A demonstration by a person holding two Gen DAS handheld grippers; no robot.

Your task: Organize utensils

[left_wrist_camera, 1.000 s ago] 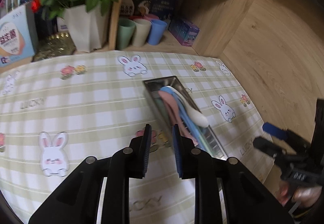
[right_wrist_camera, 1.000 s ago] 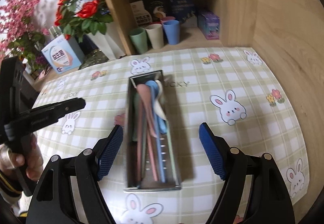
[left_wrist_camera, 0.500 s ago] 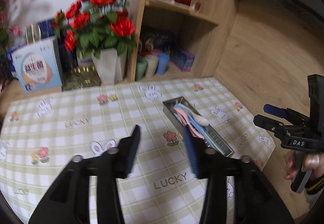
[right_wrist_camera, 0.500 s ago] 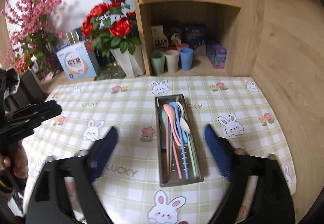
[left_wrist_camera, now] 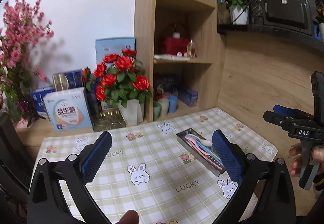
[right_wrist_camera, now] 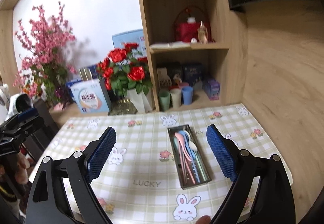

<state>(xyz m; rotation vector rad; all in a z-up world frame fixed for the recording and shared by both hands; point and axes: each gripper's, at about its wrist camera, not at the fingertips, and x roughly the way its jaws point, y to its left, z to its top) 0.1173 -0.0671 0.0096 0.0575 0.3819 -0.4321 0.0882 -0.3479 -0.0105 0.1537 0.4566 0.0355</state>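
Jaws of the left gripper (left_wrist_camera: 162,148) stand wide apart, holding and touching nothing, raised above the table (left_wrist_camera: 113,187). The right gripper (right_wrist_camera: 161,152) is likewise spread wide and empty. A metal tray (right_wrist_camera: 203,181) lies on the checked tablecloth toward the table's right side, holding pink, blue and white utensils (right_wrist_camera: 187,151) laid lengthwise together.

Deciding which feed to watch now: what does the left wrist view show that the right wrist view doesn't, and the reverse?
Only the left wrist view shows the black oven on the dark counter and the right claw from the side. Only the right wrist view shows the left claw at its left edge. Both share the metal tray of utensils on the bunny tablecloth, the red roses, and their own claw wide open and empty.
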